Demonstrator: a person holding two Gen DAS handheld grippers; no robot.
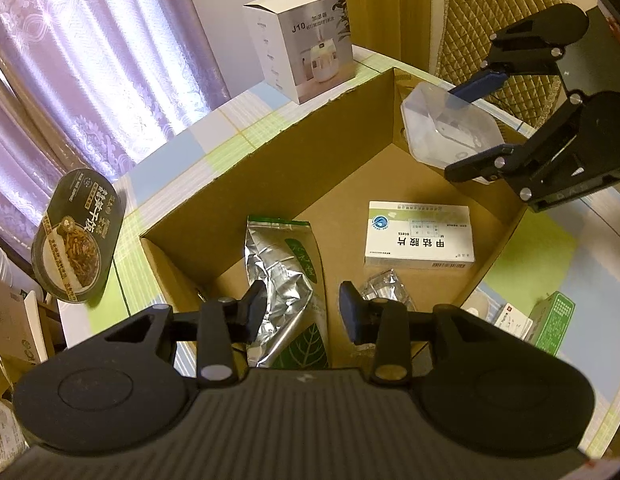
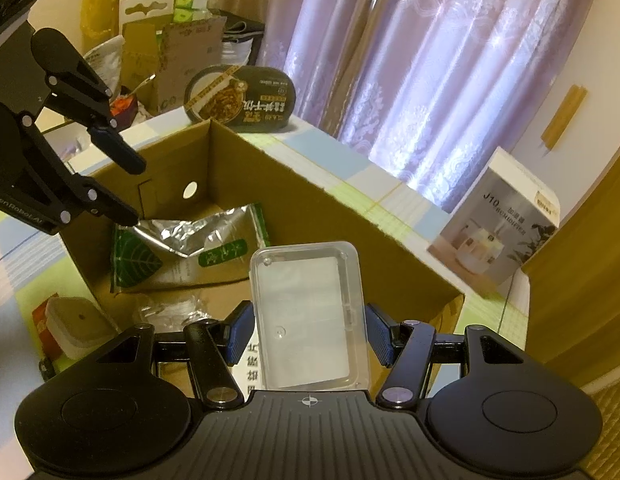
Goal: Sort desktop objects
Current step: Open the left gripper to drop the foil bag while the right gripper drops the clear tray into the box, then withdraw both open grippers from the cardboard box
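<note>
An open cardboard box [image 1: 270,152] holds a silver and green foil pouch [image 1: 286,280], a white medicine box [image 1: 418,236] and a crumpled clear bag [image 1: 384,284]. My left gripper [image 1: 304,312] hangs open over the foil pouch with nothing between its fingers. My right gripper [image 1: 454,132] is shut on a clear plastic case [image 1: 438,120], held above the box's far corner. In the right wrist view the clear case [image 2: 310,312] sits between the blue pads of my right gripper [image 2: 310,336], above the cardboard box [image 2: 310,192]. The left gripper [image 2: 132,190] hovers open near the pouch [image 2: 190,248].
A white humidifier carton [image 1: 302,40] and a dark instant noodle bowl [image 1: 78,236] stand on the checked tablecloth beside the box. A green packet [image 1: 550,320] and a small white box [image 1: 514,320] lie right of it. A quilted chair [image 1: 490,12] stands behind. Curtains hang beyond the table.
</note>
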